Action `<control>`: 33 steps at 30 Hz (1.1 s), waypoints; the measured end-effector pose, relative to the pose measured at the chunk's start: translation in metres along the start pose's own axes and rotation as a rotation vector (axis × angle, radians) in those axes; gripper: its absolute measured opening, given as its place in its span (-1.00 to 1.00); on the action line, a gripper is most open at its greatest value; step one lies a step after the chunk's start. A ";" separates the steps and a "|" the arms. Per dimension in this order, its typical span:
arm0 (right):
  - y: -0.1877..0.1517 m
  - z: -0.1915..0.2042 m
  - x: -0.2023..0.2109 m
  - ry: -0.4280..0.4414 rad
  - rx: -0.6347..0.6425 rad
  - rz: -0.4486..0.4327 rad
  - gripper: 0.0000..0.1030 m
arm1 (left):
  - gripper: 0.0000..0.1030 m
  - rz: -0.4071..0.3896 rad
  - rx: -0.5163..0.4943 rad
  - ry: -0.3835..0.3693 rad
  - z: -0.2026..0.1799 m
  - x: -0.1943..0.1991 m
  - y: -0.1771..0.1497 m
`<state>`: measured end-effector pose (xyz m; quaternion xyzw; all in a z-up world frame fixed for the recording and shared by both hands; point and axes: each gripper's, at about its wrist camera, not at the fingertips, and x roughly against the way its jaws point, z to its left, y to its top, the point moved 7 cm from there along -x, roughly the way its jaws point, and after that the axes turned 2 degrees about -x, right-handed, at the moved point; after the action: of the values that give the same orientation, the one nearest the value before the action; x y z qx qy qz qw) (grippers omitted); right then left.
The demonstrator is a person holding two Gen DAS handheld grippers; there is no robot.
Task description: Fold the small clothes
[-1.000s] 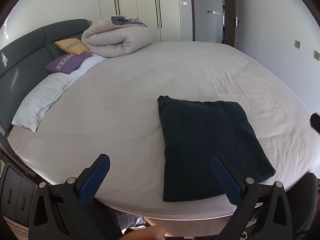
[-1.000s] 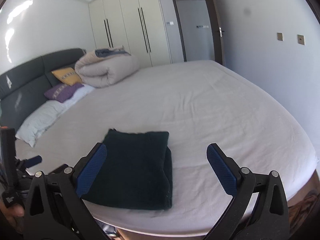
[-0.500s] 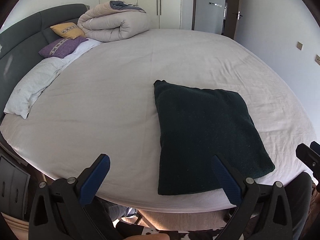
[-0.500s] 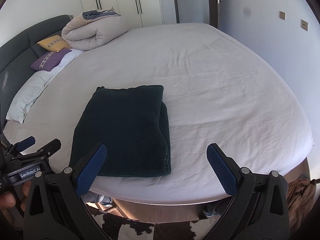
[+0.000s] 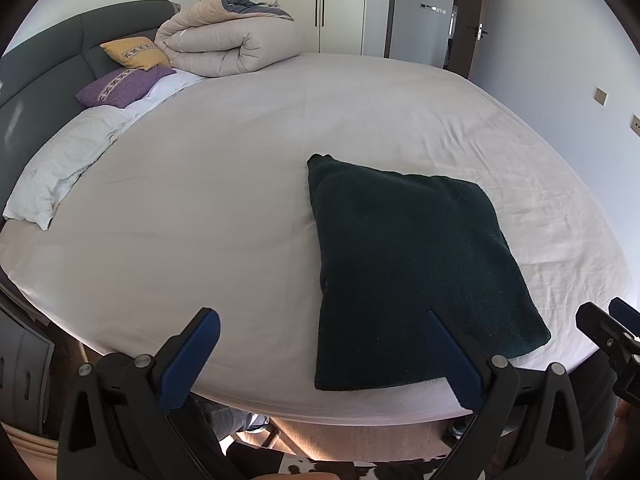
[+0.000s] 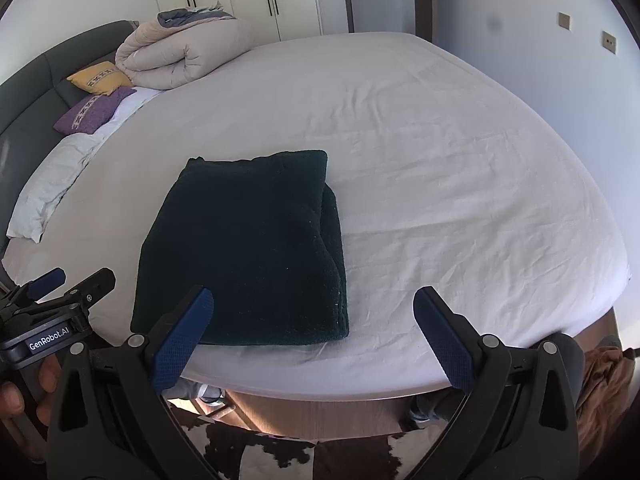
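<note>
Two grippers are held level at the near edge of the bed (image 5: 248, 184), both pointed forward across it. The left gripper (image 5: 320, 360) is seen with its blue pads spread wide and nothing between them; the right gripper (image 6: 312, 336) is likewise held wide apart and empty. A dark green folded garment (image 6: 248, 248) is laid flat on the white sheet close to the near edge, untouched by either tool. A rolled duvet (image 5: 228, 46) is set at the far left corner.
</note>
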<state>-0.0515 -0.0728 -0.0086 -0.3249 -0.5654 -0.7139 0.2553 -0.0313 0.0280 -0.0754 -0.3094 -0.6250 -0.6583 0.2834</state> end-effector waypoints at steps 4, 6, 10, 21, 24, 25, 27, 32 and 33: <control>0.000 0.001 -0.002 0.000 0.001 0.003 0.98 | 1.00 -0.001 -0.006 0.001 0.000 -0.001 0.000; 0.000 0.003 -0.003 0.002 0.003 0.003 0.98 | 1.00 -0.001 -0.011 0.003 -0.001 -0.001 0.000; -0.001 0.006 -0.005 0.002 0.002 0.004 0.98 | 1.00 0.000 -0.013 0.004 -0.003 -0.002 0.000; -0.001 0.006 -0.011 0.003 -0.007 0.012 0.98 | 1.00 0.011 -0.017 0.001 -0.004 -0.005 -0.004; -0.001 0.006 -0.013 0.004 -0.010 0.015 0.98 | 1.00 0.015 -0.015 -0.003 -0.003 -0.007 -0.004; -0.001 0.006 -0.013 0.003 -0.010 0.015 0.98 | 1.00 0.016 -0.014 -0.004 -0.003 -0.007 -0.004; -0.001 0.006 -0.014 0.002 -0.013 0.016 0.98 | 1.00 0.019 -0.012 -0.006 -0.003 -0.008 -0.005; -0.002 0.006 -0.015 0.004 -0.018 0.017 0.98 | 1.00 0.023 -0.012 -0.011 -0.004 -0.008 -0.006; -0.001 0.006 -0.016 0.004 -0.019 0.016 0.98 | 1.00 0.023 -0.012 -0.012 -0.004 -0.008 -0.006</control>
<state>-0.0411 -0.0667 -0.0202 -0.3305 -0.5553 -0.7179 0.2590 -0.0309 0.0247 -0.0860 -0.3224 -0.6191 -0.6567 0.2854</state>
